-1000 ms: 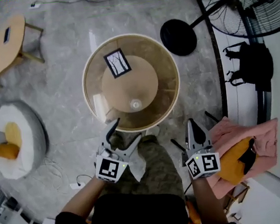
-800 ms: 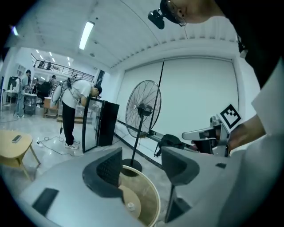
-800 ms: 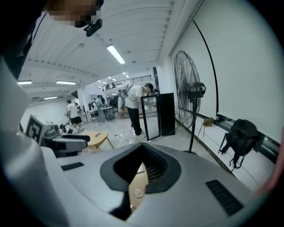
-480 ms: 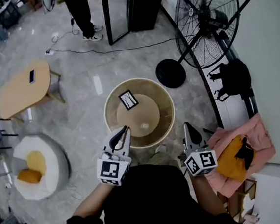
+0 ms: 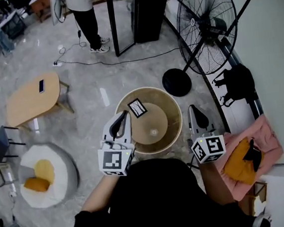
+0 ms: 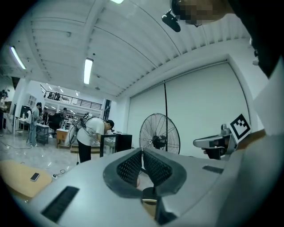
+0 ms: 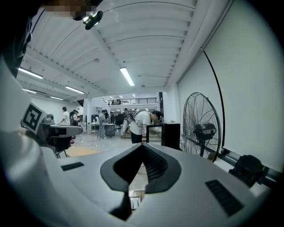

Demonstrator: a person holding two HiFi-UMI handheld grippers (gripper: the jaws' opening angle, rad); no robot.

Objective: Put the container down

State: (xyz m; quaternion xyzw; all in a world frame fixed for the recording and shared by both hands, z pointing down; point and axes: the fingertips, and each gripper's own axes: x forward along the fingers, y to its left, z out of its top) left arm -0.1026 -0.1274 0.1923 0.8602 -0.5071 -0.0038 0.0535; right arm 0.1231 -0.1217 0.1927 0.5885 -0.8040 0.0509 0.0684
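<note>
My left gripper (image 5: pixel 125 114) is held high over the near left rim of a round tan table (image 5: pixel 171 107), its jaws shut with nothing between them. The left gripper view shows the left gripper (image 6: pixel 142 151) with its pads meeting and aimed level across the room. My right gripper (image 5: pixel 192 108) hangs by the table's right rim, also shut and empty, and the right gripper (image 7: pixel 143 145) shows the same in its own view. On the tabletop lies a black-and-white marker card (image 5: pixel 137 108). No container shows in either gripper.
A standing fan (image 5: pixel 206 24) with a black base (image 5: pixel 177 82) is at the far right. A wooden side table (image 5: pixel 30 98) carries a phone (image 5: pixel 41 85). A white cushion (image 5: pixel 48 177) lies at the left, pink cloth (image 5: pixel 255 149) at the right, and a person (image 5: pixel 85 16) stands at the back.
The left gripper's jaws have gone from wide open to shut. The head view has risen and pulled back, so the table looks smaller and both grippers sit higher above the floor.
</note>
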